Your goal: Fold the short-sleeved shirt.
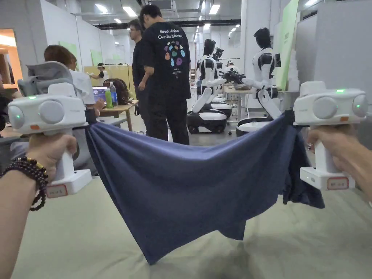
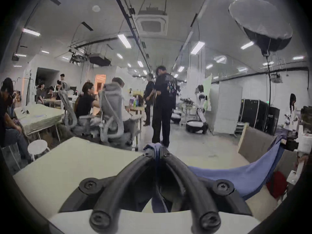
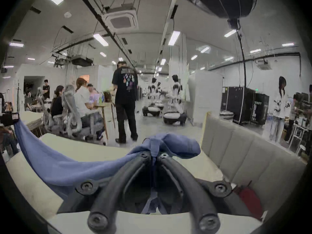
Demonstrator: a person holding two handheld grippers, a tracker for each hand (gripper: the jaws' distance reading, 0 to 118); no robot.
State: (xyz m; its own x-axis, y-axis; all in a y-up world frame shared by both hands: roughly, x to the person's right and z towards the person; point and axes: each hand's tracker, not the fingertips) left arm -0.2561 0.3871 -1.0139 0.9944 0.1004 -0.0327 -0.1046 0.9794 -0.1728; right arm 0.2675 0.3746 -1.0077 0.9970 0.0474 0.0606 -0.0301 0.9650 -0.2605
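A blue short-sleeved shirt (image 1: 189,181) hangs stretched in the air between the two grippers, its lower corner touching the pale green table (image 1: 72,239). My left gripper (image 1: 89,121) holds one top corner, and in the left gripper view its black jaws (image 2: 157,153) are shut on blue cloth (image 2: 236,173). My right gripper (image 1: 290,118) holds the other top corner, with a bunch of cloth dangling below it. The right gripper view has its jaws (image 3: 154,155) pinched on the bunched shirt (image 3: 168,144).
Two people in black (image 1: 165,72) stand just beyond the table. A seated person (image 1: 72,76) and a small wooden table with bottles (image 1: 110,96) are at the left. White humanoid robots (image 1: 209,87) stand further back. A padded beige panel (image 3: 244,153) is at the right.
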